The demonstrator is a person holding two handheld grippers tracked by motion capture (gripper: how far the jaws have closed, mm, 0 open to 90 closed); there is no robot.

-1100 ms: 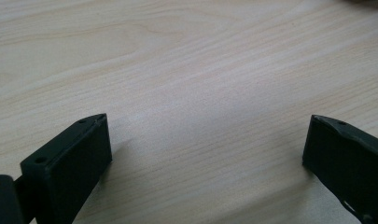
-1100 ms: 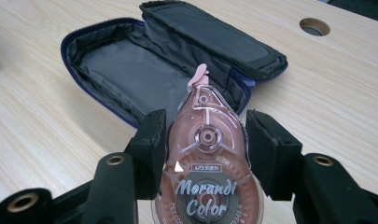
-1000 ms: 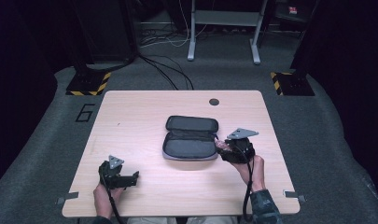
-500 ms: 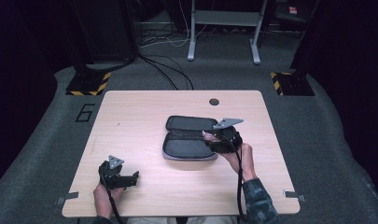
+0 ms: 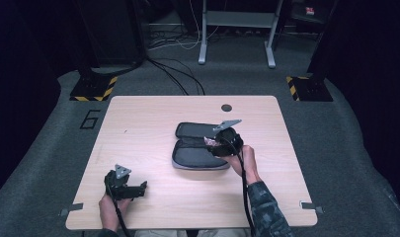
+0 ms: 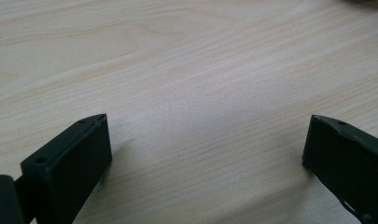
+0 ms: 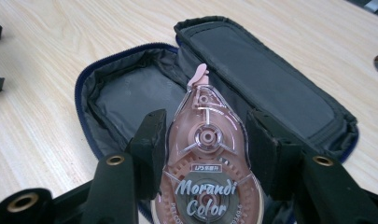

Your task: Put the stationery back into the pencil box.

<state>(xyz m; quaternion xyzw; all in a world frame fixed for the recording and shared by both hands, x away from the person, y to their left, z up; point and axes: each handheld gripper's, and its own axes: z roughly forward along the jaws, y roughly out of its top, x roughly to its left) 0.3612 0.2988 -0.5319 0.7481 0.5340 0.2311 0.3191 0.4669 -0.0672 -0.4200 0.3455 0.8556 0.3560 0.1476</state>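
A dark zip case (image 5: 197, 153) (image 7: 144, 93) lies wide open in the middle of the wooden table (image 5: 153, 123), its grey lining bare. My right gripper (image 5: 211, 143) (image 7: 205, 140) hovers over the case's right half, shut on a pink see-through correction tape dispenser (image 7: 206, 163) (image 5: 210, 143) marked "Morandi Color", its pink tip pointing at the case. Near the front left edge, my left gripper (image 5: 140, 186) (image 6: 207, 140) rests low over bare wood, open, with nothing between the jaws.
A round dark grommet hole (image 5: 226, 107) sits near the table's far edge. Metal brackets (image 5: 311, 206) stick out at the front corners. Beyond the table lie grey carpet, floor cables (image 5: 178, 79) and a desk frame's legs (image 5: 203, 54).
My right gripper has carried the tape dispenser leftward from the case's right side to over its open compartment. The left gripper has stayed put.
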